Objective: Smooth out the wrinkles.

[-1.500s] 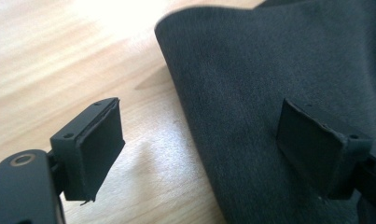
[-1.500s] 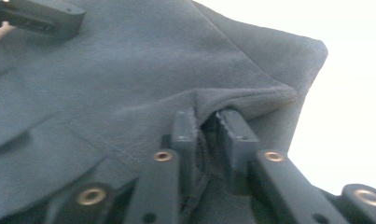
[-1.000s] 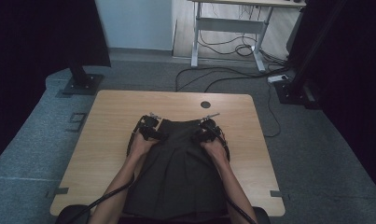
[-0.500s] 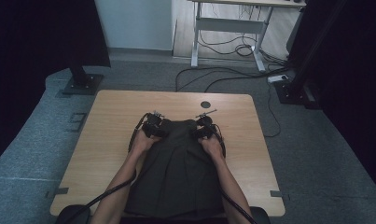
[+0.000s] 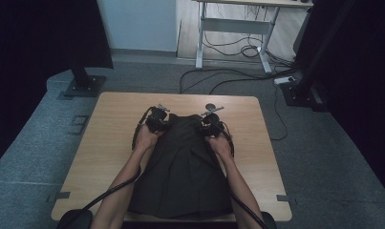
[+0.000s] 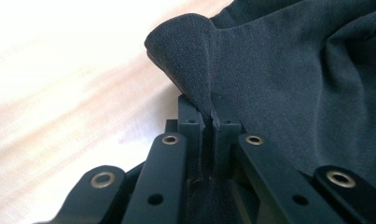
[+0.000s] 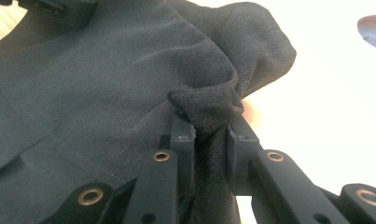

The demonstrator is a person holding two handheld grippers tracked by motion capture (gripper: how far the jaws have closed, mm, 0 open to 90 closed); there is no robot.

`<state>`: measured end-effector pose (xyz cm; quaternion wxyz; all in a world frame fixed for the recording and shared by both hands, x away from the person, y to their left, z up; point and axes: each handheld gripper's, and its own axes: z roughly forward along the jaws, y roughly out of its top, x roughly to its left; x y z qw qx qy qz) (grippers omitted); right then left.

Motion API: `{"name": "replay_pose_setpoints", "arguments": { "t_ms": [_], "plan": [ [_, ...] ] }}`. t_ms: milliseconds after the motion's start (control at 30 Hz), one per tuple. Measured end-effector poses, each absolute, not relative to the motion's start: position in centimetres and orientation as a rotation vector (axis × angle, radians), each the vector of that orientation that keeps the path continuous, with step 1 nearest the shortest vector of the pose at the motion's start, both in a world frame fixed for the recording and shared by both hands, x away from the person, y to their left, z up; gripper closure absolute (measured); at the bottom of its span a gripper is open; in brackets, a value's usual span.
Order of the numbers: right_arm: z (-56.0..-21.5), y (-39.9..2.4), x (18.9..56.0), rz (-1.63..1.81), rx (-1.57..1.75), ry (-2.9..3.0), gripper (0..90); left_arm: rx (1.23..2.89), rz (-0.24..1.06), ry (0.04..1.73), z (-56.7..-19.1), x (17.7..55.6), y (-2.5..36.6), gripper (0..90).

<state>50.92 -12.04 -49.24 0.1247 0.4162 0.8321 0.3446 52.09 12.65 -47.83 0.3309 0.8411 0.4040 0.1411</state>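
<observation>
A black pleated skirt [image 5: 183, 176] lies on the wooden table [image 5: 109, 143], hem toward the near edge, waistband at the far end. My left gripper [image 5: 160, 120] is shut on the waistband's left corner; its jaws have just closed, and in the left gripper view the black cloth [image 6: 190, 60] is pinched between them. My right gripper [image 5: 205, 123] is shut on the right corner, its jaws having just closed on a bunched fold of the skirt [image 7: 209, 107]. Both corners are lifted a little off the table.
A small dark round hole [image 5: 210, 107] sits in the tabletop just beyond the right gripper. Grey carpet surrounds the table, with a stand base [image 5: 82, 86] at the far left, a desk frame [image 5: 233, 28] and floor cables [image 5: 219, 83] behind.
Both grippers have closed on the skirt's waistband corners and risen slightly, drawing the corners up and a little inward.
</observation>
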Motion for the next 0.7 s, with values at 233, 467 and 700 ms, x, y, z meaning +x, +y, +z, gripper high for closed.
{"name": "replay_pose_setpoints", "arguments": {
  "t_ms": [233,467,700],
  "plan": [
    [-45.3,-12.4,51.4,1.041,1.158,2.351,76.3,2.133,0.437,0.998,-43.9,52.5,12.9,85.3],
    [-41.5,-13.0,50.1,1.112,1.079,2.265,76.3,2.041,0.507,0.889,-40.4,50.5,13.6,85.3],
    [-40.5,-13.8,46.4,1.19,0.979,2.225,76.3,2.019,0.561,0.782,-39.7,46.8,14.1,85.3]
  ]
}}
